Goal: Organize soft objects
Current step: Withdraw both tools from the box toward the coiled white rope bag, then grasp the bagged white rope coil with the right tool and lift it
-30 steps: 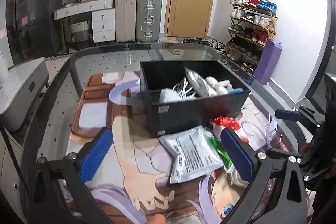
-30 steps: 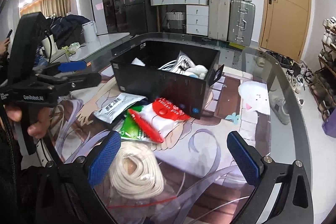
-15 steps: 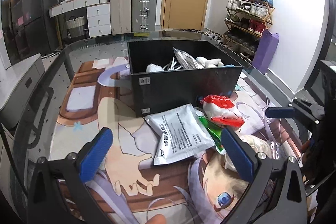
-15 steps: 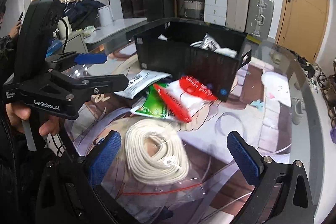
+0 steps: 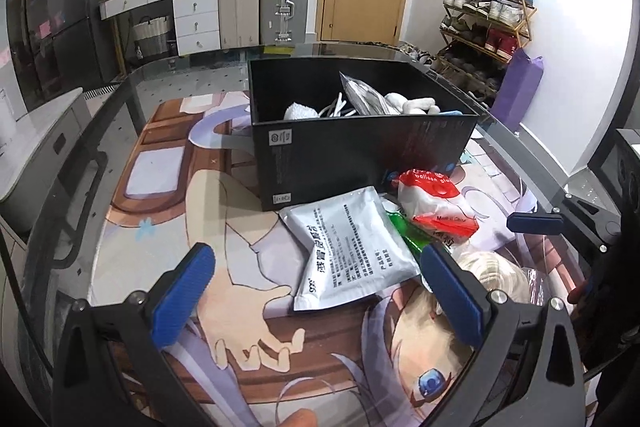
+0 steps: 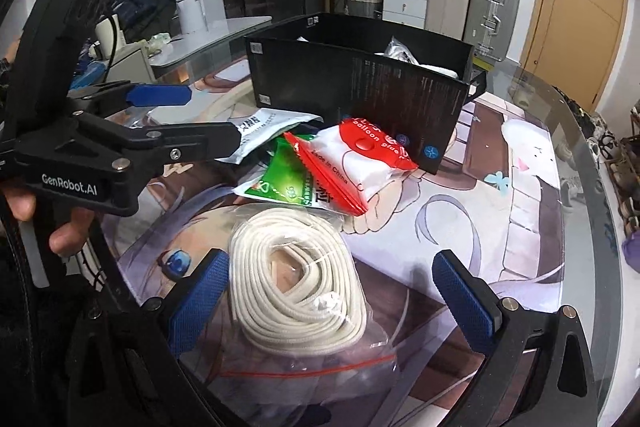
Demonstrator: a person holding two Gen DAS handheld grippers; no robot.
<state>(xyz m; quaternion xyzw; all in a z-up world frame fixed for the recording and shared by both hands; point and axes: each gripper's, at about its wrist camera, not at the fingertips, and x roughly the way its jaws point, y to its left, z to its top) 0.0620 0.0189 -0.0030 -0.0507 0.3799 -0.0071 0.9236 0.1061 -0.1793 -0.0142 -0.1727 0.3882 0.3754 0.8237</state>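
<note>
On a glass table (image 5: 100, 131) under an illustrated mat (image 5: 168, 211), the left gripper (image 5: 316, 291) gapes empty at lower centre, the grey pouch (image 5: 348, 247) lies mid-frame before the black box (image 5: 360, 155), and the right gripper (image 6: 340, 291) spreads around bagged rope (image 6: 296, 279).

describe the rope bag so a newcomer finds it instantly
Start at the black box on the table. In front of it lies a cluster of packets; the rope bag is the one farthest from the box, between the open jaws of the right gripper. Unlike the flat printed packets beside it, it is a clear zip bag with a red seal line, holding a thick coil of cream rope.
</note>
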